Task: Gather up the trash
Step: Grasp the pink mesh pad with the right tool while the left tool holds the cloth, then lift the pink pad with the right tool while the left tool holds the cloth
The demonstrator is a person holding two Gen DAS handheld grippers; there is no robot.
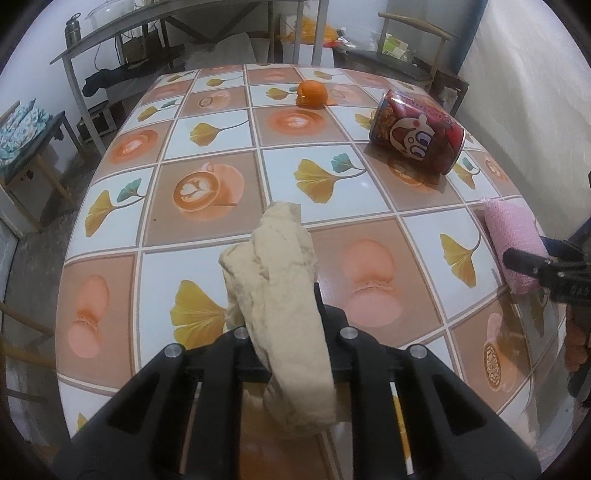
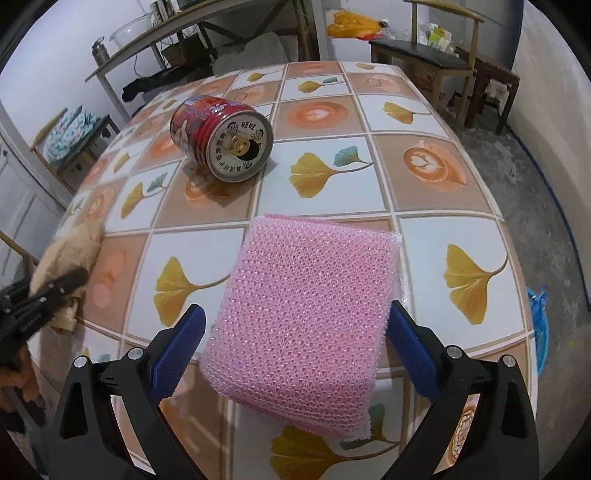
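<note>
A crumpled beige paper wad (image 1: 280, 280) sticks up between the black fingers of my left gripper (image 1: 284, 317), which is shut on it just above the patterned table (image 1: 207, 155). A pink mesh sponge (image 2: 306, 314) lies between the blue pads (image 2: 177, 350) of my right gripper (image 2: 295, 332); a thin gap shows beside the left pad, so the jaws stand open around it. A red drink can (image 2: 221, 136) lies on its side beyond the sponge. An orange peel (image 1: 312, 93) sits near the far edge.
The table's right edge runs close beside the sponge (image 1: 513, 240), with a blue bag (image 2: 537, 325) on the floor below it. Wooden chairs (image 2: 439, 59) and a grey bench (image 1: 122, 33) stand past the far edge. The left gripper (image 2: 55, 291) shows at the right wrist view's left rim.
</note>
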